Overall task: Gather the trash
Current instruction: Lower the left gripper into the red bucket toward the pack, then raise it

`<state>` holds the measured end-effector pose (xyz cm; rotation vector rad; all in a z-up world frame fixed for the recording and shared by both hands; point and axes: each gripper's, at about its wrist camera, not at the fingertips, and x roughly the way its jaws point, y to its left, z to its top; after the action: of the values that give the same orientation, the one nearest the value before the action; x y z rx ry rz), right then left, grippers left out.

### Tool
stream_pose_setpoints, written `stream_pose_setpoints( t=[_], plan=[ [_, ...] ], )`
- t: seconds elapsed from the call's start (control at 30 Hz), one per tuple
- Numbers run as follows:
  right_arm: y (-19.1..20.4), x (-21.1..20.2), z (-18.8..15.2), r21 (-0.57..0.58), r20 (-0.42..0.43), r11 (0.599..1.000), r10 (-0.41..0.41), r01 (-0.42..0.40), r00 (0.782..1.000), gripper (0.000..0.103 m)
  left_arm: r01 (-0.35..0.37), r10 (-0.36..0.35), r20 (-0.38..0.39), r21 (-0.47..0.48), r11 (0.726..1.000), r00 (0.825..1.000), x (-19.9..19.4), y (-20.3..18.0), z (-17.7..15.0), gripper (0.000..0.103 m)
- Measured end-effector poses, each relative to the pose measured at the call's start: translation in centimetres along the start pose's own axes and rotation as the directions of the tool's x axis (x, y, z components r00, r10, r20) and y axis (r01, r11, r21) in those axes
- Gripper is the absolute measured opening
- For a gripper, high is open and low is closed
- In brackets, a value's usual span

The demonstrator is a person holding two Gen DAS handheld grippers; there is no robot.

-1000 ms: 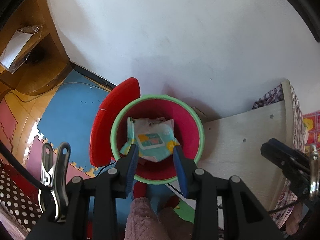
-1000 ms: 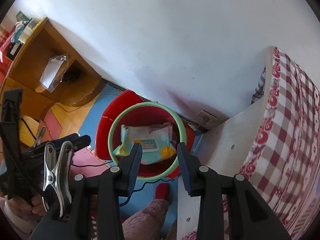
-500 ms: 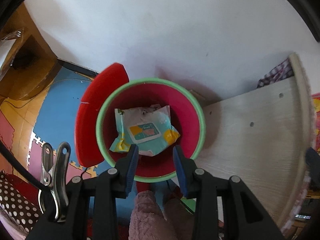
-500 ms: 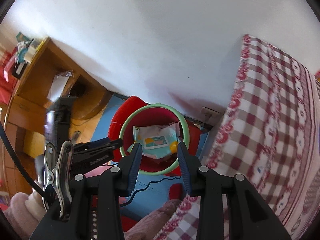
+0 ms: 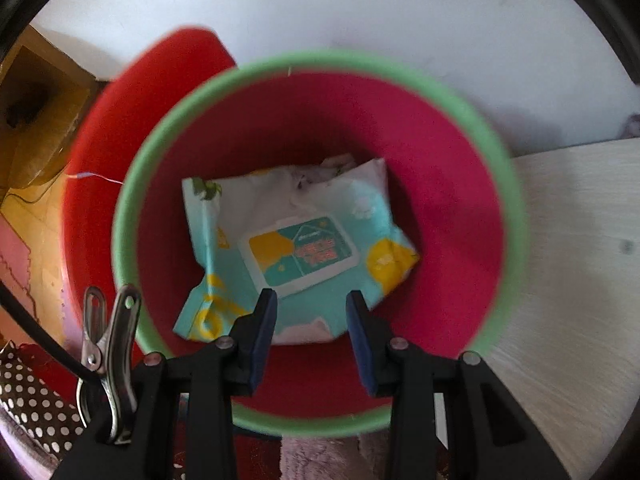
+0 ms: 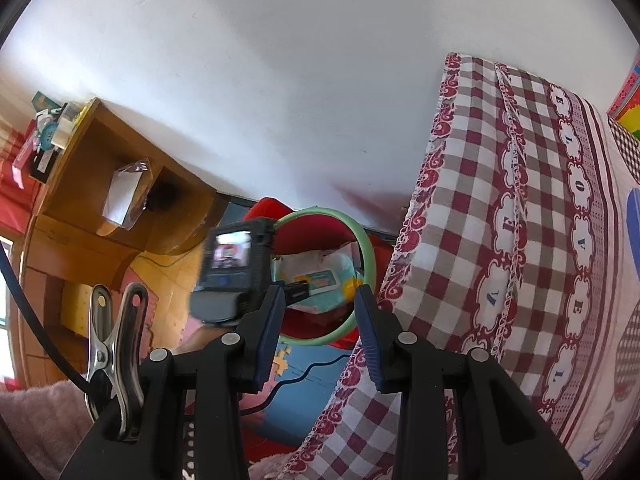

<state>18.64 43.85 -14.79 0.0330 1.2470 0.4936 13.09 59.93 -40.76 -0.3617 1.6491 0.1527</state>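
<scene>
At the bottom of the round red plastic bin with the pale green rim [image 5: 120,216] lies the crumpled teal and yellow wet-wipe packet [image 5: 296,248], label side up and flat on the floor of the bin; I see other pale scraps just behind it. Since a second ago my left gripper [image 5: 311,312] has dropped straight down over the bin mouth, so that the rim now fills most of its view and the packet sits directly beyond the blue pads. Its jaws stand parted with nothing between them, unchanged in width. I judge this a reach into the bin for the packet, contact not yet made. My right gripper [image 6: 319,309] has drifted toward the red checked bedcover [image 6: 500,240], likewise parted and empty. From that side I see the left unit's camera body [image 6: 232,264] hanging at the bin's rim. The red lid [image 5: 132,120] stands open behind, against the white wall [image 5: 360,8].
</scene>
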Motion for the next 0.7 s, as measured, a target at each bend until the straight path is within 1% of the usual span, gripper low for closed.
stream_pose_setpoints(
  t=[0.1,0.17,0.23,0.3,0.4,0.47,0.53,0.7],
  plan=[
    [-0.1,-0.3,-0.1,0.005,0.016,1.000,0.013,-0.013,1.000,0.038,-0.035,0.035,-0.060,-0.004,0.999,0.998,2.8,0.2,0.5,0.037],
    [0.0,-0.5,-0.1,0.009,0.026,1.000,0.016,-0.016,1.000,0.038,-0.064,0.064,-0.111,0.001,0.998,0.992,5.0,0.4,0.9,0.037],
    [-0.1,-1.1,-0.1,0.012,0.035,1.000,0.017,-0.017,0.999,0.038,-0.095,0.094,-0.137,0.006,0.996,0.986,6.3,0.6,1.3,0.039],
    [-0.4,-1.8,-0.2,0.011,0.050,1.000,0.013,-0.013,0.999,0.038,-0.112,0.111,-0.147,0.003,0.994,0.983,7.1,0.8,1.8,0.040],
    [-0.8,-2.7,-0.3,0.026,0.072,1.000,0.013,-0.014,0.997,0.038,-0.137,0.134,-0.154,-0.010,0.991,0.979,7.9,1.1,2.6,0.044],
    [-1.3,-3.0,-0.4,0.040,0.078,0.999,0.013,-0.016,0.997,0.038,-0.151,0.150,-0.158,0.002,0.988,0.976,8.3,1.1,2.9,0.047],
    [-1.7,-3.3,-0.6,0.053,0.076,0.998,0.013,-0.017,0.997,0.038,-0.167,0.167,-0.162,0.014,0.986,0.973,8.7,1.2,3.0,0.048],
    [-2.4,-3.9,-1.4,0.066,0.081,0.998,0.018,-0.024,0.997,0.038,-0.182,0.181,-0.157,0.008,0.983,0.971,8.9,1.6,3.0,0.048]
  ],
)
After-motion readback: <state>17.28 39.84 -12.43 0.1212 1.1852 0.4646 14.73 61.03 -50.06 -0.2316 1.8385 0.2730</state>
